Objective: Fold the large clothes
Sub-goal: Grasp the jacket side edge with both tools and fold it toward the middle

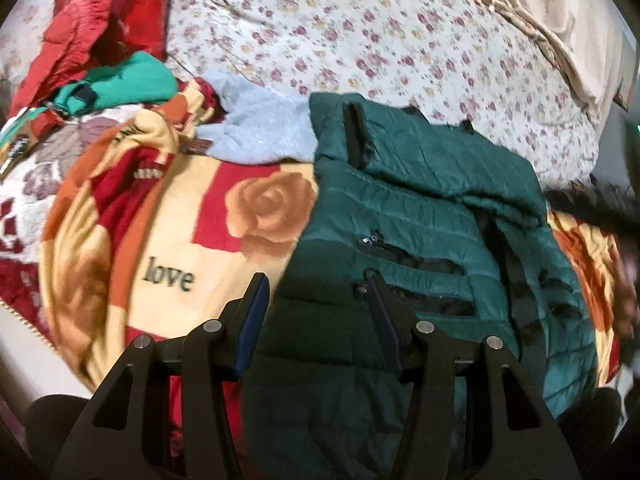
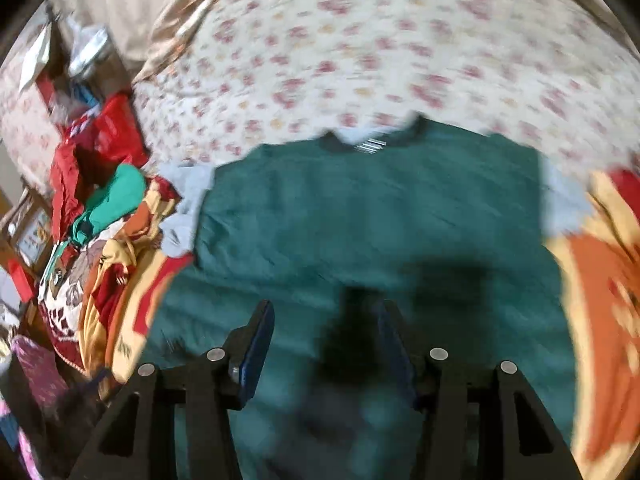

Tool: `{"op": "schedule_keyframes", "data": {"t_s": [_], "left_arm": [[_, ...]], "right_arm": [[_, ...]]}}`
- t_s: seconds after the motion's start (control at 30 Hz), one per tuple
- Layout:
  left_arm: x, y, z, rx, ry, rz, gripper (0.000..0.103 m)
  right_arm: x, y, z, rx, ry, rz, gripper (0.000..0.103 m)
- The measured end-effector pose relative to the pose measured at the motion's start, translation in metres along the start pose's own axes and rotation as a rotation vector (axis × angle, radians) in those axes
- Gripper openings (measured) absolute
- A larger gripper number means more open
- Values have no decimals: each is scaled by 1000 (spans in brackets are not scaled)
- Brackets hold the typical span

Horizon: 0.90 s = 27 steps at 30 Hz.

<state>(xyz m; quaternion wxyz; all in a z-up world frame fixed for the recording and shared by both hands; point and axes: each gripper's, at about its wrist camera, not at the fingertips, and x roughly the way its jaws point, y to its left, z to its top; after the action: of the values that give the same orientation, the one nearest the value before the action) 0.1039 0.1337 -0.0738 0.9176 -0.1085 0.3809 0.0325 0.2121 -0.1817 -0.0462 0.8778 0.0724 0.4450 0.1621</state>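
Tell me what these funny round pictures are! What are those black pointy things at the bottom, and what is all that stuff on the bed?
A person holds a grabbing tool in each hand, and each tool carries a small camera that looks along its two fingers. That lens bends the picture round. One picture comes from the left tool, the other from the right tool; that one is blurry. Both tools are open and hold nothing. Below them lies a dark green puffy jacket on a blanket with roses and the word "love". Under that is a flowered bedspread. To the left sits a pile of clothes: a red coat, something bright green and a pale grey fleecy piece.
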Motion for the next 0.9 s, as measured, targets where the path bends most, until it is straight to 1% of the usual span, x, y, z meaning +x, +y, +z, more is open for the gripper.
{"op": "schedule_keyframes", "data": {"t_s": [0.03, 0.07, 0.1, 0.13, 0.2, 0.23, 0.33, 0.4, 0.53, 0.63, 0.77, 0.9], "left_arm": [[-4, 2, 2, -3, -4, 5, 50], [-10, 7, 5, -13, -5, 12, 50], [-13, 11, 8, -27, -3, 11, 50], [-16, 18, 11, -50, 3, 4, 50], [-20, 32, 18, -101, 30, -19, 50], [-21, 39, 20, -116, 47, -26, 50], [-19, 57, 30, -146, 86, -19, 51], [-12, 66, 36, -157, 123, -21, 54], [13, 75, 41, -195, 207, -74, 55], [33, 72, 37, -203, 272, -124, 55], [57, 60, 30, -184, 340, -191, 55], [81, 54, 24, -198, 400, -277, 55]], "right_arm": [[-10, -16, -9, 26, 2, -7, 56], [-23, -39, -21, 71, 5, -16, 57], [-29, -51, -28, 102, 5, -22, 58], [-39, -72, -39, 156, -1, -25, 58], [-56, -105, -55, 257, -14, -12, 59], [-63, -124, -63, 311, -20, 1, 61], [-71, -161, -81, 410, -23, 26, 63], [-68, -171, -86, 433, -12, 36, 63], [-50, -181, -96, 450, 19, 37, 63], [-38, -183, -100, 459, 35, 41, 63], [-29, -191, -105, 480, 49, 44, 63], [-23, -199, -108, 523, 52, 87, 65]]}}
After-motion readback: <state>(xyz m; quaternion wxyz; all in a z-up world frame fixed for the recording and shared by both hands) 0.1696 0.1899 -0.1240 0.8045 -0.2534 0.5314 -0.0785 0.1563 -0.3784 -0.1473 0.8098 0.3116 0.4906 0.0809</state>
